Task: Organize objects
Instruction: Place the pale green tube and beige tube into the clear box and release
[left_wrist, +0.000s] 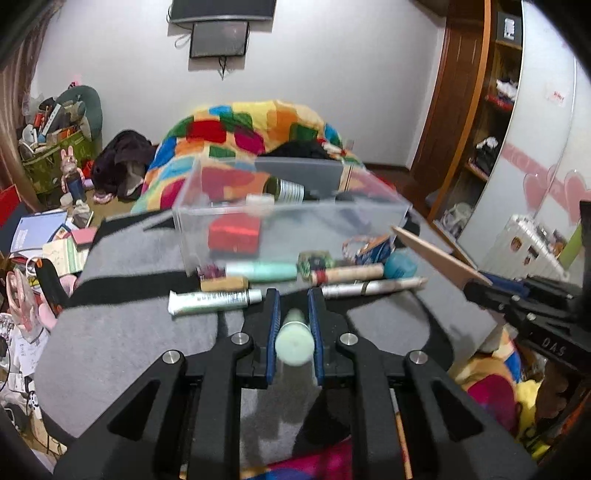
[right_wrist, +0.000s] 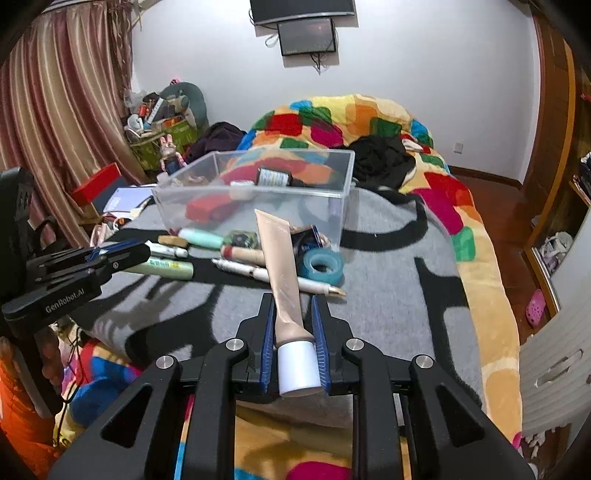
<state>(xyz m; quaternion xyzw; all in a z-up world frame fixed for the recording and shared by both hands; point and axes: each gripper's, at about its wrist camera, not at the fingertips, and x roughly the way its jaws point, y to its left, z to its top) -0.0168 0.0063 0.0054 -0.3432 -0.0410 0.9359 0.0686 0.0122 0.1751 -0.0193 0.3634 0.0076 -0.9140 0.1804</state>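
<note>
My left gripper (left_wrist: 293, 295) is shut on a pale green tube (left_wrist: 294, 341), held above the grey blanket (left_wrist: 129, 332). It also shows in the right wrist view (right_wrist: 136, 253), with the green tube (right_wrist: 166, 267) sticking out. My right gripper (right_wrist: 293, 301) is shut on a beige tube with a white cap (right_wrist: 284, 280); that tube shows in the left wrist view (left_wrist: 432, 254). A clear plastic box (left_wrist: 288, 218) (right_wrist: 258, 192) stands ahead, holding a red box (left_wrist: 233, 236) and a small jar (left_wrist: 286, 190). Tubes, pens and a blue tape roll (right_wrist: 325, 266) lie in front of it.
A white tube (left_wrist: 214, 301), a mint tube (left_wrist: 260, 271), a cork-coloured stick (left_wrist: 347, 274) and a white pen (left_wrist: 373, 287) lie in a row. A colourful quilt (right_wrist: 369, 125) lies behind the box. Clutter fills the floor at left (left_wrist: 44, 251). A wardrobe (left_wrist: 480, 110) stands right.
</note>
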